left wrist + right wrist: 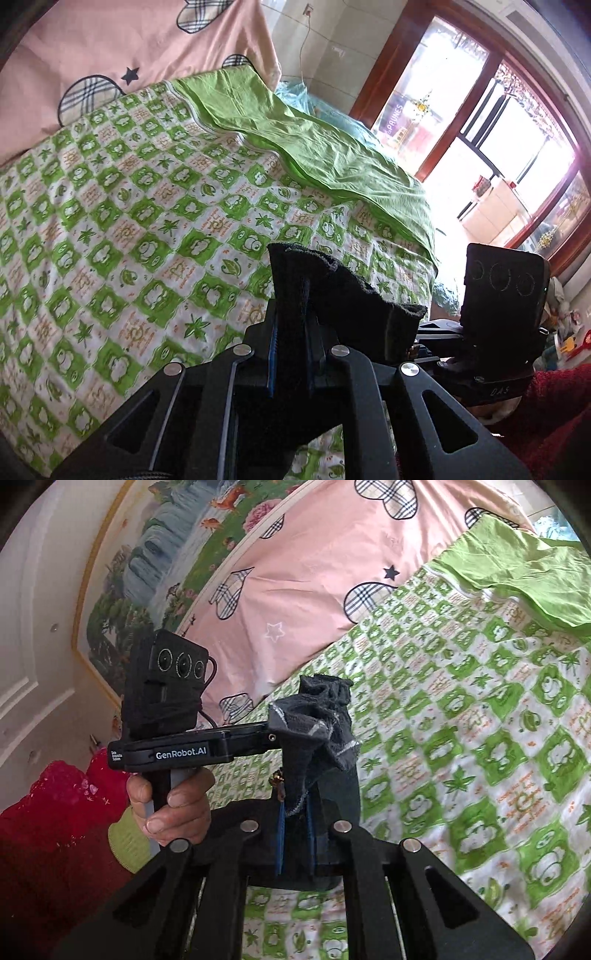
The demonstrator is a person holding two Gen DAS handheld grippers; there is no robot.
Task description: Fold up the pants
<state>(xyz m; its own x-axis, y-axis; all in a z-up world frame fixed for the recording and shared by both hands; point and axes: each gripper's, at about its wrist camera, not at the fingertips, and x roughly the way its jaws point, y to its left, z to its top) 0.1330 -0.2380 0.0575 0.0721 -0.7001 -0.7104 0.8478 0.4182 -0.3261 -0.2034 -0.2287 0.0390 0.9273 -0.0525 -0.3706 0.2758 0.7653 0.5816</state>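
Observation:
The dark pants (332, 291) are pinched in my left gripper (291, 325), which is shut on a thick fold of the cloth above the bed. In the right wrist view my right gripper (295, 812) is shut on another bunched part of the pants (321, 716), dark grey with thin pale lines. Both grippers hold the cloth up close side by side. The left gripper's body (170, 753) shows in the right wrist view, and the right gripper's body (502, 295) shows in the left wrist view. The rest of the pants is hidden below the grippers.
The bed sheet (129, 221) with green and white squares lies under both grippers. A plain green cloth (314, 147) lies along its far side. A pink pillow (314, 572) lies at the head. A window (498, 129) stands beyond the bed.

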